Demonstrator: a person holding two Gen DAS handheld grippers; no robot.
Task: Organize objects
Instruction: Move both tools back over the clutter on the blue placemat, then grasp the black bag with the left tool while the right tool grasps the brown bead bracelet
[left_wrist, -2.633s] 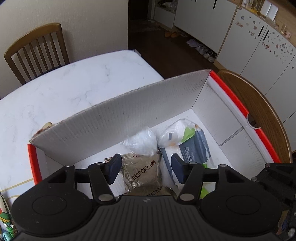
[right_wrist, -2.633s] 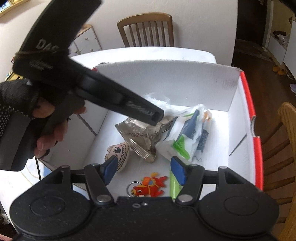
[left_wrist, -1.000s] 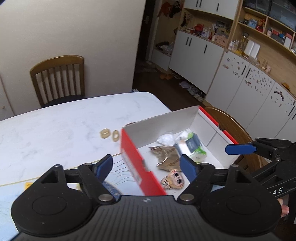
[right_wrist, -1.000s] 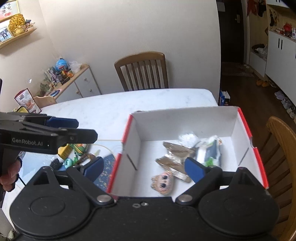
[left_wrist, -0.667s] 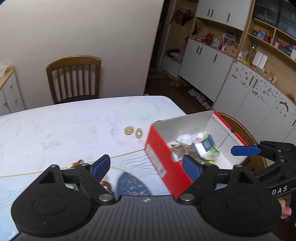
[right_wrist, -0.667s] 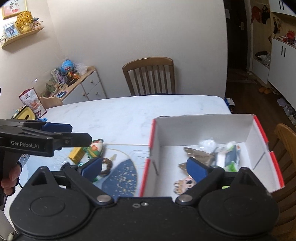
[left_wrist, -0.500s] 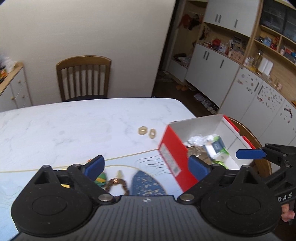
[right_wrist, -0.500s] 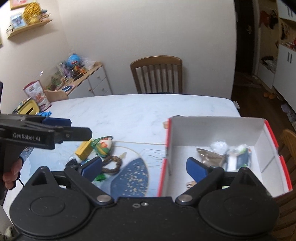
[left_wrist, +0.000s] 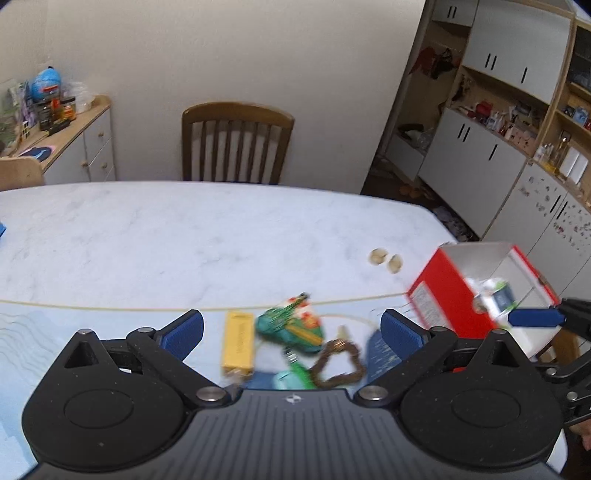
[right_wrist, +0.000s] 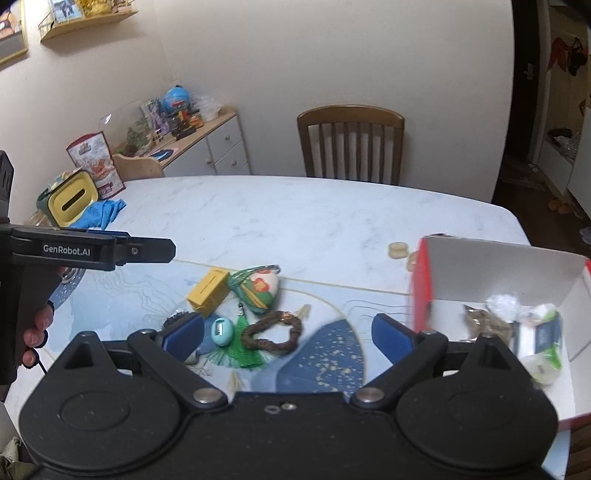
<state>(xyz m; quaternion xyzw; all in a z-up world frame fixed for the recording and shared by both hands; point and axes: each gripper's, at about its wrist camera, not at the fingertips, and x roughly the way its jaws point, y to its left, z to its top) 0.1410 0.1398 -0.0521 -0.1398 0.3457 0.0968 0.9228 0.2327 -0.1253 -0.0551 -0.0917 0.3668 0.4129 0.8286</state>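
Both the left gripper (left_wrist: 291, 326) and right gripper (right_wrist: 288, 332) hang spread apart and empty above a small yellow box (right_wrist: 207, 290) on the table (right_wrist: 295, 218), probably light and stiff, best pinched across its long sides.

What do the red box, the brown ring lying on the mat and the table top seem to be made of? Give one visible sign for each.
Red box: probably cardboard, glossy red outside, matt white inside; thin, flat folded walls.
Brown ring: looks like twisted or braided fibre, perhaps twine or beads; rough, bumpy outline, too blurred to settle.
Table top: marble or a marble-look slab; white, smooth, with faint grey veins.
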